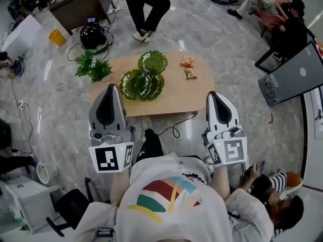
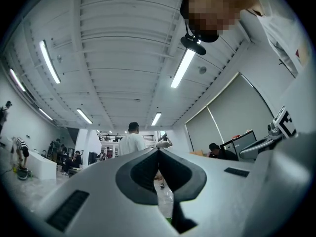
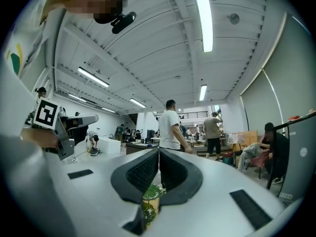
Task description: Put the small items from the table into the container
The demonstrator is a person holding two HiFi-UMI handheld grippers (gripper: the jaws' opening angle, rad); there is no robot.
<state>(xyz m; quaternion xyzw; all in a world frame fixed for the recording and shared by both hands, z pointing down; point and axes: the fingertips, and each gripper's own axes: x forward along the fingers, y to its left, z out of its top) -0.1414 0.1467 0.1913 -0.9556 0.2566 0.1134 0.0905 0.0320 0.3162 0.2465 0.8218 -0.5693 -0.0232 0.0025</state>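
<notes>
Two small snack packets (image 1: 187, 61) (image 1: 190, 74) lie at the back right of a low wooden table (image 1: 176, 99). Three green glass leaf-shaped dishes (image 1: 152, 62) (image 1: 133, 83) (image 1: 155, 84) sit clustered on its left half. My left gripper (image 1: 110, 87) (image 2: 158, 151) is held in front of the table's near left corner, jaws together and empty. On the other side, my right gripper (image 1: 214, 93) (image 3: 159, 150) hangs at the near right corner, also shut on nothing. A green dish (image 3: 149, 200) shows below the jaws in the right gripper view. Both grippers are apart from every item.
A person (image 1: 146, 9) stands just behind the table. A green plant (image 1: 92, 67), a black helmet-like object (image 1: 93, 36), a yellow bin (image 1: 57, 37) and cables lie on the floor at left. A grey crate and panel (image 1: 295, 77) stand at right, with seated people nearby.
</notes>
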